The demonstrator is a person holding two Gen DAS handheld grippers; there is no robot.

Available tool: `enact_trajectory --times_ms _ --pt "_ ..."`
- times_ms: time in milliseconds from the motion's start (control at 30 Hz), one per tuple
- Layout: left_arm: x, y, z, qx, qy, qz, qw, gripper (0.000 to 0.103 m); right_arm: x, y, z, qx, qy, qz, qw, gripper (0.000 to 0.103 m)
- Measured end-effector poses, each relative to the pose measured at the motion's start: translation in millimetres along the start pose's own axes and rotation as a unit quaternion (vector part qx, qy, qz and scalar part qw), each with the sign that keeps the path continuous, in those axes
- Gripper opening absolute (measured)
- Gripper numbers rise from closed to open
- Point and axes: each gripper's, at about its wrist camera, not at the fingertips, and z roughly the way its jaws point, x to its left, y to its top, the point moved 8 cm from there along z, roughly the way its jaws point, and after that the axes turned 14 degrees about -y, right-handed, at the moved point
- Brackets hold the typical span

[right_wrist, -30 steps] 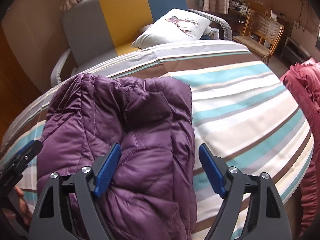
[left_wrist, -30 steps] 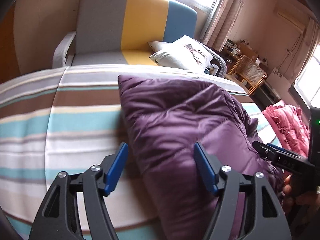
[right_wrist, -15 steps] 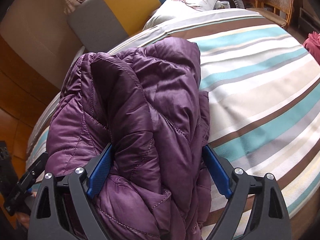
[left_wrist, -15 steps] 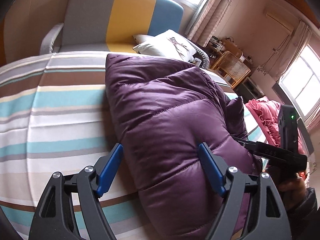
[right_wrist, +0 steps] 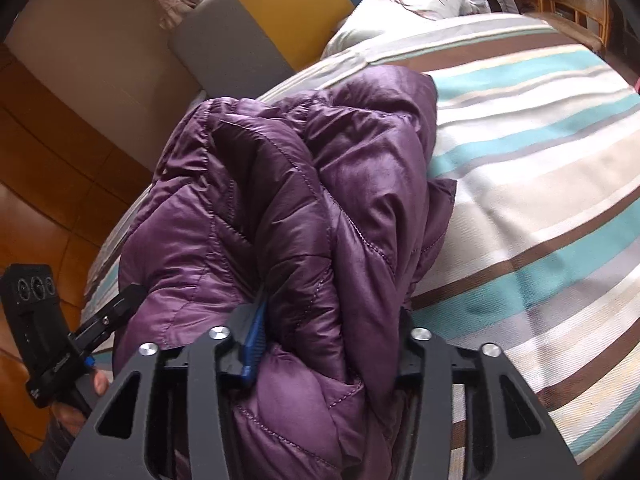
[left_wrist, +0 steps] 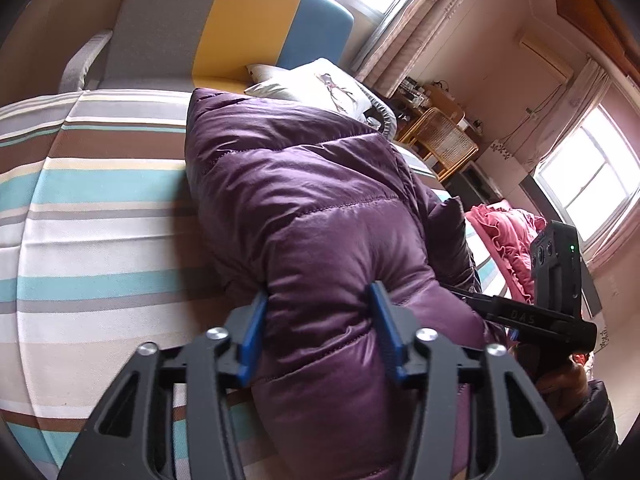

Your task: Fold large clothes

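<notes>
Two claws are closing on the same purple down jacket [left_wrist: 320,208], one at each side of its near end. The left gripper [left_wrist: 318,328] has its blue pads [left_wrist: 252,332] partly drawn in, pinching a puffy quilted roll of the jacket that bulges up between and over them. The right gripper [right_wrist: 328,340] likewise squeezes a thick bunch of folds; its left blue pad [right_wrist: 254,340] shows against the fabric, while the other is buried under the cloth (only the black finger behind it shows).

Ahead of both claws the jacket lies as a bulky, folded bundle on a striped bedspread [left_wrist: 100,240], stretching away from the fingertips. Its shell is glossy and slippery-looking, stitched into padded channels, with deep creases where layers overlap in the right wrist view. The bedspread is a flat woven cloth in bands of teal, brown, cream and grey, lying to the left of the left claw and to the right of the right one.

Beyond the jacket's far end stand a sofa [left_wrist: 224,28] with grey, yellow and blue panels and a white printed cushion [left_wrist: 320,86]. A ruffled pink fabric [left_wrist: 504,236] lies off to the right of the left claw.
</notes>
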Motion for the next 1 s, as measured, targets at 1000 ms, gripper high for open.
enact_trajectory --times_ms 1000 --pt "128.7 -16.4 -295.1 -0.167 0.156 -0.047 0.9724 0.030 332.3 -58.0 -21.2 -0.040 0.103 -0.253 0.961 0.019"
